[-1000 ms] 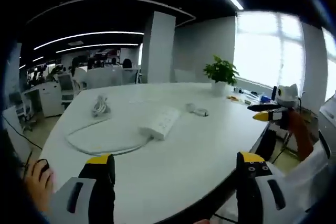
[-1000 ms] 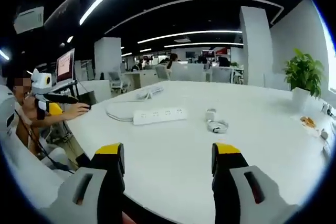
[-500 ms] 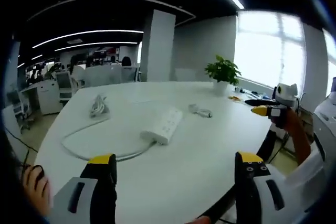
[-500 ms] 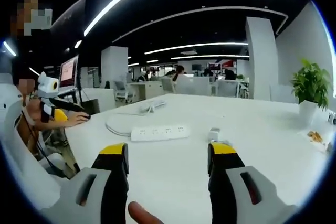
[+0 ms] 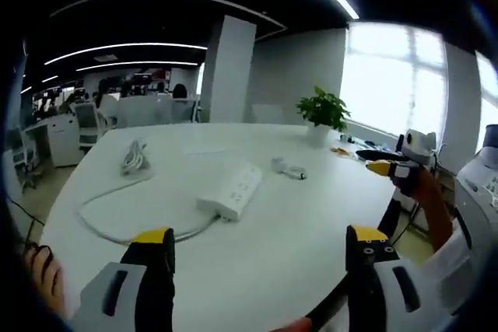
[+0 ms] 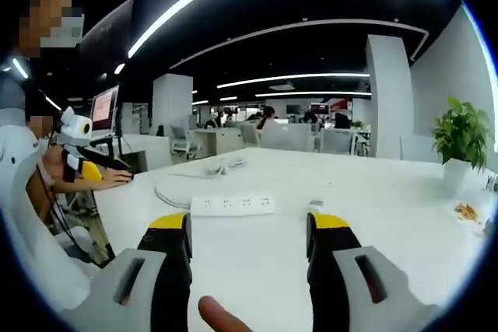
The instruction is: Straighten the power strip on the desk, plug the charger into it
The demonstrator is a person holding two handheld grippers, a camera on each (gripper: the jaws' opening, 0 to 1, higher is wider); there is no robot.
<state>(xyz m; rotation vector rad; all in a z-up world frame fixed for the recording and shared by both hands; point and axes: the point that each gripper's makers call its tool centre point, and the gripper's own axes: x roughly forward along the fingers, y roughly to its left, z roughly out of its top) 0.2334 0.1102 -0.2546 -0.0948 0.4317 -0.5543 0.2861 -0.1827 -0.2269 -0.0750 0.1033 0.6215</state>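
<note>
- White power strip point(image 5: 231, 191) lies flat on the white table point(image 5: 272, 239), well in from every edge; in the left gripper view it sits askew, one end pointing toward the far side.
- Its white cable point(image 5: 105, 227) loops out from the near end in a wide curve toward the table's left edge and ends in a bundled coil point(image 5: 134, 158) farther back.
- Small white charger point(image 5: 278, 164) with a short cord rests just beyond the strip, apart from it, toward the far edge where a potted plant point(image 5: 323, 114) stands.
- In the right gripper view the strip point(image 6: 232, 205) lies crosswise with its sockets up, the charger point(image 6: 315, 205) near its right end.
- Left tool point(image 5: 261, 242), yellow-tipped, hangs above the near edge of the table with jaws spread wide and nothing between them.
- Right tool point(image 6: 247, 227) is likewise spread apart and empty, over the near edge; a fingertip point(image 6: 218, 318) shows between its jaws at the bottom.
- The left tool point(image 6: 93, 157) appears at the left of the right gripper view, and the right tool point(image 5: 393, 165) at the right of the left gripper view.
</note>
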